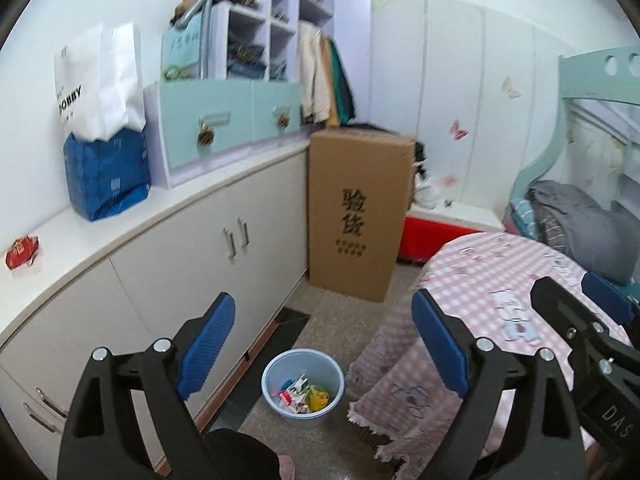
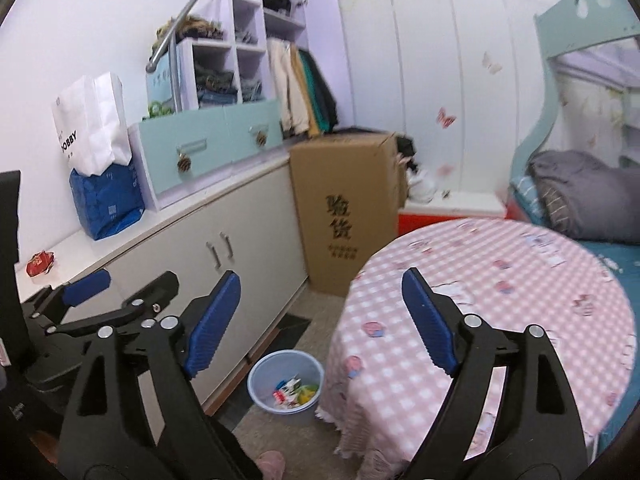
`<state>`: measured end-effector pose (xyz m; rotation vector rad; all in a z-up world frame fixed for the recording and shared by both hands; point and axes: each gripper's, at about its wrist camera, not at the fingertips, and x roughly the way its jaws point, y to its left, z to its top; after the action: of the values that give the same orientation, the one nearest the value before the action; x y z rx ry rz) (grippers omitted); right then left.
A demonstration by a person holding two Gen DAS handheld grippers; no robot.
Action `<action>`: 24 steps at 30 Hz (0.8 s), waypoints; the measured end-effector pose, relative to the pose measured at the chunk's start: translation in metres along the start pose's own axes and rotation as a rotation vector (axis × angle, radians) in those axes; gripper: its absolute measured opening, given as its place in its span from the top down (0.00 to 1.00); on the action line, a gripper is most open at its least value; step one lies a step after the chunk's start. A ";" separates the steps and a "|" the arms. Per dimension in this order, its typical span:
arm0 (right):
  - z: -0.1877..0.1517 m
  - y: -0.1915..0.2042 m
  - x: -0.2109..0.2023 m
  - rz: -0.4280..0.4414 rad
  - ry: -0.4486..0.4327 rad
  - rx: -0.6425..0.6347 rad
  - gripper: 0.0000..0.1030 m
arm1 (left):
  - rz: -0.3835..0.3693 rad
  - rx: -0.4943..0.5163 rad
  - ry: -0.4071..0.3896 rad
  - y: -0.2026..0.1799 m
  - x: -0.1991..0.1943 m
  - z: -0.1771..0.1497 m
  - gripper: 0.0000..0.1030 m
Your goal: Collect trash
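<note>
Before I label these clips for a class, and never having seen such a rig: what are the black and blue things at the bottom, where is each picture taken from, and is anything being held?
They are two hand-held claws, one in each of a person's hands, with a fisheye camera on each looking along its fingers. One picture looks past the left claw, the other past the right claw. Both are open and hold nothing. On the floor stands a light blue bin with wrappers already inside, between the white cabinet and a round table under a pink checked cloth. A red wrapper lies on the cabinet top, beside a blue bag. A tall cardboard box stands behind.
</note>
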<state>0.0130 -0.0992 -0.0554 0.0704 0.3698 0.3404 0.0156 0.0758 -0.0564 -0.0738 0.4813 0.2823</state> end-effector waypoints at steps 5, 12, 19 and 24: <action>-0.008 -0.005 -0.043 -0.050 -0.061 -0.005 0.17 | -0.048 0.020 -0.077 -0.013 -0.042 -0.008 0.10; -0.019 -0.009 -0.090 -0.109 -0.127 -0.016 0.17 | -0.099 0.055 -0.152 -0.028 -0.088 -0.016 0.09; -0.019 -0.006 -0.111 -0.136 -0.171 -0.030 0.16 | -0.143 0.063 -0.194 -0.033 -0.111 -0.019 0.08; -0.020 -0.005 -0.116 -0.137 -0.174 -0.032 0.16 | -0.156 0.066 -0.202 -0.033 -0.117 -0.020 0.08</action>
<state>-0.0946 -0.1427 -0.0350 0.0427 0.1952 0.2028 -0.0831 0.0119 -0.0199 -0.0179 0.2824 0.1193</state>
